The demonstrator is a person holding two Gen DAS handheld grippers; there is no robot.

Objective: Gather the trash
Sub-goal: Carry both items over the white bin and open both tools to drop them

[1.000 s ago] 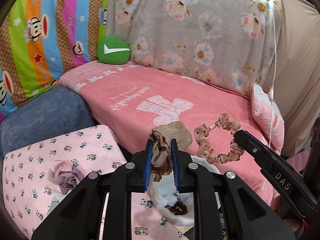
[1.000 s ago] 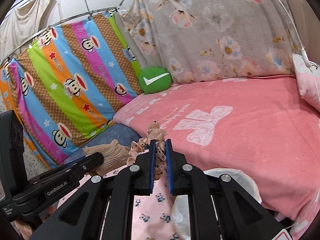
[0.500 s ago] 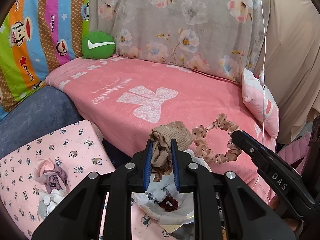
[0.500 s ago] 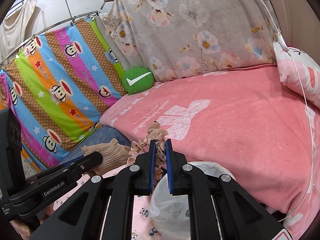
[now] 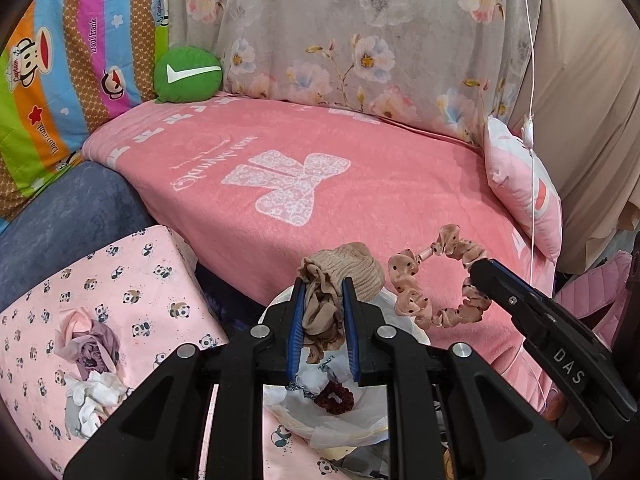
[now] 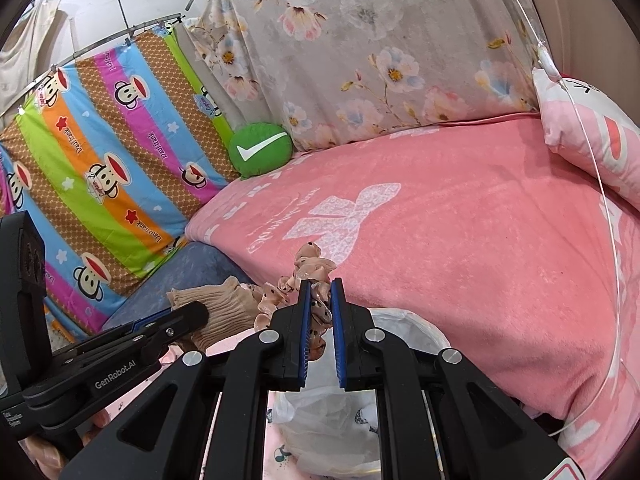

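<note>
Left claw (image 5: 323,312) sits bottom center of the left wrist view, clamped down on a bunched tan sock (image 5: 338,280). The jaws are only as far apart as the fabric between them. The sock runs roughly up and down the frame: the ribbed, rounded end pokes out above the fingertips, and a thinner crumpled tail hangs down between the blue pads (image 5: 297,328).

Right claw (image 6: 320,304), bottom center of its own view, is pinched nearly closed on a peach dotted scrunchie (image 6: 316,280). In the left wrist view the same scrunchie (image 5: 438,284) shows up at center right as an open ring, gripped at its right edge by the right claw's (image 5: 478,270) black tip, with the loop spreading out to the left toward the sock. The two items sit near each other but I can't tell if they touch.

Right under both claws there's a white plastic bag (image 5: 360,412) with its mouth open, and a dark red scrunchie (image 5: 335,398) plus some white bits are lying inside. The bag sits on a pink panda-print table (image 5: 132,280), lower left. More crumpled stuff is on that table: a pinkish purple cloth wad (image 5: 90,344) and a white cloth wad (image 5: 96,396) just below it.

Behind everything is a bed with a pink blanket (image 5: 320,184), and a round green cushion (image 5: 188,75) at upper left.
</note>
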